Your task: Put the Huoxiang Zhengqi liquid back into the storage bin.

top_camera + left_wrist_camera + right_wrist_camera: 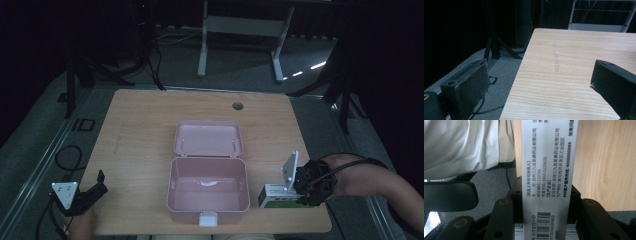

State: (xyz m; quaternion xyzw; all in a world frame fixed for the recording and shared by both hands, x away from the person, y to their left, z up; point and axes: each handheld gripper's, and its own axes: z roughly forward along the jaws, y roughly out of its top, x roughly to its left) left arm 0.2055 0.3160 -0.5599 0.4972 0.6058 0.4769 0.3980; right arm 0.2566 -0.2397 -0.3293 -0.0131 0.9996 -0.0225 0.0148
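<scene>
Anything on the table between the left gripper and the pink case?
No. In the high view, bare wood runs from the left gripper to the open pink case. The left gripper view shows bare table too.

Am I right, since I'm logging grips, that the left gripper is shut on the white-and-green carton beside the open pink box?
Wrong hand. The right gripper is shut on the carton, as the high view shows; the left gripper stands open at the table's left edge. The pink box is open.
</scene>
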